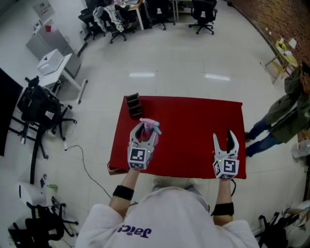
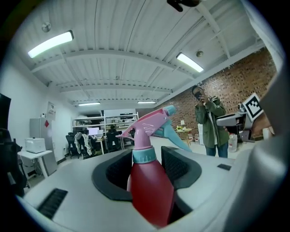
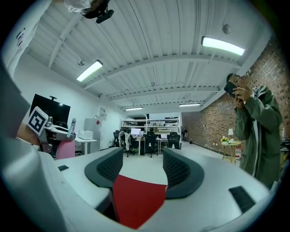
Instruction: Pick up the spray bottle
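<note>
The spray bottle [image 2: 152,181] has a red body, a teal collar and a pink trigger head with a teal lever. My left gripper [image 1: 146,130] is shut on it, both dark pads pressed to the bottle's shoulders. The bottle [image 1: 147,131] stands upright between the jaws, held above the left part of the red table [image 1: 193,126]. My right gripper [image 1: 226,139] is over the table's right front corner. Its jaws stand open with nothing between them; only the red table top [image 3: 136,199] shows through the gap.
A small dark wooden rack [image 1: 133,105] stands at the table's back left corner. A person in a green jacket [image 1: 286,114] stands just right of the table. A stand with black gear [image 1: 41,109] is to the left. Desks and office chairs [image 1: 145,14] line the far wall.
</note>
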`<state>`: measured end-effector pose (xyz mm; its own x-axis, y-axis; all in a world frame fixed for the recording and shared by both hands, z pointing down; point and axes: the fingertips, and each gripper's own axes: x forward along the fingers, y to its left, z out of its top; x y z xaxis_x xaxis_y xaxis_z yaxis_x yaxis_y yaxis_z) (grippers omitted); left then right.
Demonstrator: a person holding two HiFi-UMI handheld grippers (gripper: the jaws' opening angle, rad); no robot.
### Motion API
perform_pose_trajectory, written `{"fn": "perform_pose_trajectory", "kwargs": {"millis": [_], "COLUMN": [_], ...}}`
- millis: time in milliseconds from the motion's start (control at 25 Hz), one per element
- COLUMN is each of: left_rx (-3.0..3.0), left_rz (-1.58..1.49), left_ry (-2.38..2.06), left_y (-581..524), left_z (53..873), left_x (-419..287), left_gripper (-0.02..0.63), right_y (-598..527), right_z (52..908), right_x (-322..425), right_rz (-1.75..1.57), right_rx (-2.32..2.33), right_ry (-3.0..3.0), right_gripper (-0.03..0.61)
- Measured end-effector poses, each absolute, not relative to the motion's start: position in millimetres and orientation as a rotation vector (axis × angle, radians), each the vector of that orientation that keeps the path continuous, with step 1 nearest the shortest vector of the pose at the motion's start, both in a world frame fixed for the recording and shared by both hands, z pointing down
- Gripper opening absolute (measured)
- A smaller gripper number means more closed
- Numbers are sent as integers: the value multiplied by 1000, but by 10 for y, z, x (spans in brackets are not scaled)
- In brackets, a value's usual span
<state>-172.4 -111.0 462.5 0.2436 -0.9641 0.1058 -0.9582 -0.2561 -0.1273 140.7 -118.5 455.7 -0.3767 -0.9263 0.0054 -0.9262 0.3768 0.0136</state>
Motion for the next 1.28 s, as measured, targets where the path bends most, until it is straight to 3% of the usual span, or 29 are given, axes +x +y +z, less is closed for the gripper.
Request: {"fn": "perform_pose_trajectory", "kwargs": {"millis": [1280], "left_rx": [-2322], "left_rz": [-230], "left_ry": [1934], "left_y": [-429], "left_z": [4658], "left_x": [-1699], "left_gripper": [210], "right_y": [-654], "right_z": [4675], "right_x": [1328], "right_rz": [-37], "right_rx": [1783], "right_ry": [-2553], "right_gripper": [265]}}
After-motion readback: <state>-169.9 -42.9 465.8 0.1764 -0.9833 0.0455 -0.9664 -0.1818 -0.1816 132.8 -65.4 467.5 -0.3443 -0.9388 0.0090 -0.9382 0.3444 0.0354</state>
